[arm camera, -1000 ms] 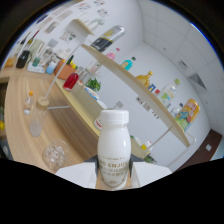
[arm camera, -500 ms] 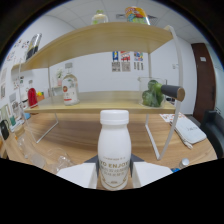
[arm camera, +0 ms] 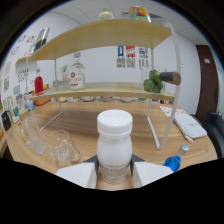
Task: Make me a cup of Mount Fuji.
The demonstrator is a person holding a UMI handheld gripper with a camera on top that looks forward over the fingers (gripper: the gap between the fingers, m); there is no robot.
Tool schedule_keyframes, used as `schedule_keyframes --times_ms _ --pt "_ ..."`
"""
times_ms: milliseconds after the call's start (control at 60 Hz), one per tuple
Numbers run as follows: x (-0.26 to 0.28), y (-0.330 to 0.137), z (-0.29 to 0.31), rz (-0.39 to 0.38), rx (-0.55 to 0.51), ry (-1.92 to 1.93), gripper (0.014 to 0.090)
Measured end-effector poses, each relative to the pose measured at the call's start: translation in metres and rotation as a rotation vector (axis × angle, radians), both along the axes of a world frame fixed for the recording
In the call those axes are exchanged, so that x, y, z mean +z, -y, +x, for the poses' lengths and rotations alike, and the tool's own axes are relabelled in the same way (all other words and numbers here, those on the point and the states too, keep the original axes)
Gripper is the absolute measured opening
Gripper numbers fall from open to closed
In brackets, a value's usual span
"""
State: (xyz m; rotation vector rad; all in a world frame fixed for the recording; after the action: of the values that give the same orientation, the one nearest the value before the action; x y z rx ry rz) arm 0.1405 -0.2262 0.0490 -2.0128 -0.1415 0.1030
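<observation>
The jaws were clamped on the white bottle (arm camera: pixel 114 145), held upright above the worktop (arm camera: pixel 90 122). Pouring well required positioning over the glass cup (arm camera: pixel 63 147) nearby, then tilting slowly.

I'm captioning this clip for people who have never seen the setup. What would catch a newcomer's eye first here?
First, the white plastic bottle with a white screw cap, upright and close up, gripped between the gripper jaws. Beyond it spans a two-tier light wooden shelf on white metal legs, with bottles and a green item on its lower board. Beside the bottle, on the wooden table, stands a clear glass cup.
</observation>
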Motion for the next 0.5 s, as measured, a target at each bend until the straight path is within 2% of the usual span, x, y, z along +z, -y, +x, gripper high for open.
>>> schedule_keyframes --times_ms 50,117,183,217,500 --pt "0.0 0.003 0.001 -0.008 -0.006 -0.003 0.052" --pt "0.001 0.006 0.006 -0.026 -0.023 0.002 0.0598" --pt "0.006 0.011 0.01 -0.04 -0.055 0.016 0.0787" --pt "0.01 0.014 0.01 -0.052 -0.066 0.018 0.0848" --pt "0.066 0.069 -0.019 -0.126 -0.107 0.065 0.0855"
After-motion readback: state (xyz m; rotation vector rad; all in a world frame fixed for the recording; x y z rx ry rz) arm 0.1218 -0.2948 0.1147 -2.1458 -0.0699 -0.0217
